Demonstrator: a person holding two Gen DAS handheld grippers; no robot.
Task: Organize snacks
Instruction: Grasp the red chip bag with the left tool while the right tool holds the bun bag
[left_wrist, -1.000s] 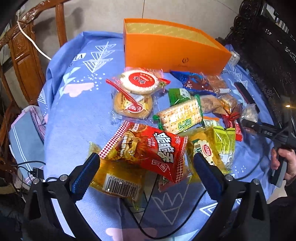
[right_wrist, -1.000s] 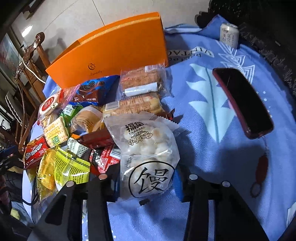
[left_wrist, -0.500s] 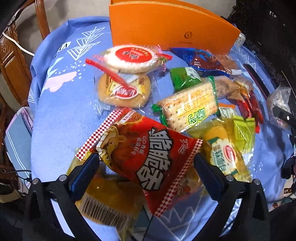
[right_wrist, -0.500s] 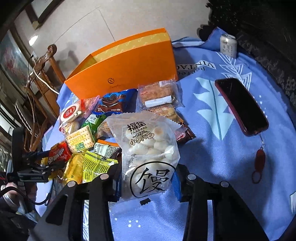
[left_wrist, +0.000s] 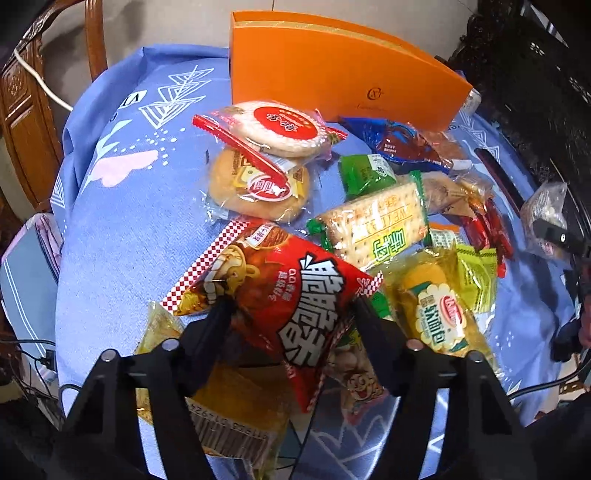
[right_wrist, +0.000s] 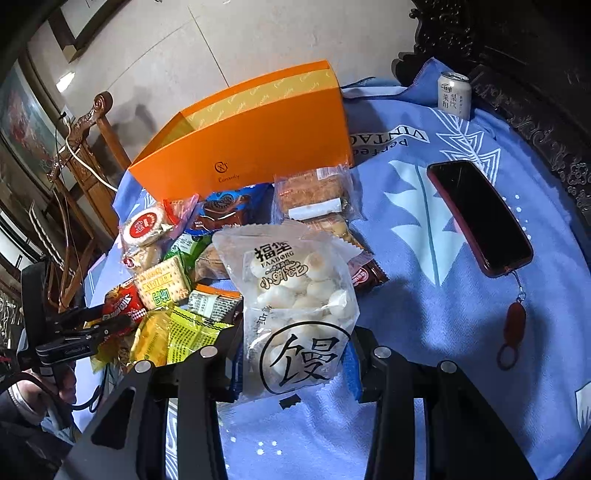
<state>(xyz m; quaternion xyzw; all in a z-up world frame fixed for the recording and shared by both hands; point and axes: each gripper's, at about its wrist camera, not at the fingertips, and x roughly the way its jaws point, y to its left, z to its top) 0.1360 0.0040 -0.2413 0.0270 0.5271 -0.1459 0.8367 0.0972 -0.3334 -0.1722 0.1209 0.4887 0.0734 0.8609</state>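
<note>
Red snack bag (left_wrist: 280, 295): pinched in left gripper (left_wrist: 291, 314), raised over near side of snack pile (left_wrist: 373, 206); clear bun bag (right_wrist: 295, 306): pinched in right gripper (right_wrist: 295, 350), near right of pile; orange box (right_wrist: 243, 147) far; phone (right_wrist: 480, 218) right, on blue cloth (right_wrist: 424, 295)

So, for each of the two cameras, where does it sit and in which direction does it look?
Left wrist: on the left gripper, looking along its fingers across the snack pile to the orange box; it grips the red snack bag.
Right wrist: on the right gripper, facing the same box from the other side; it grips the white bun bag; the left gripper shows at left.
Shared: box, cracker pack, blue tablecloth.
</note>
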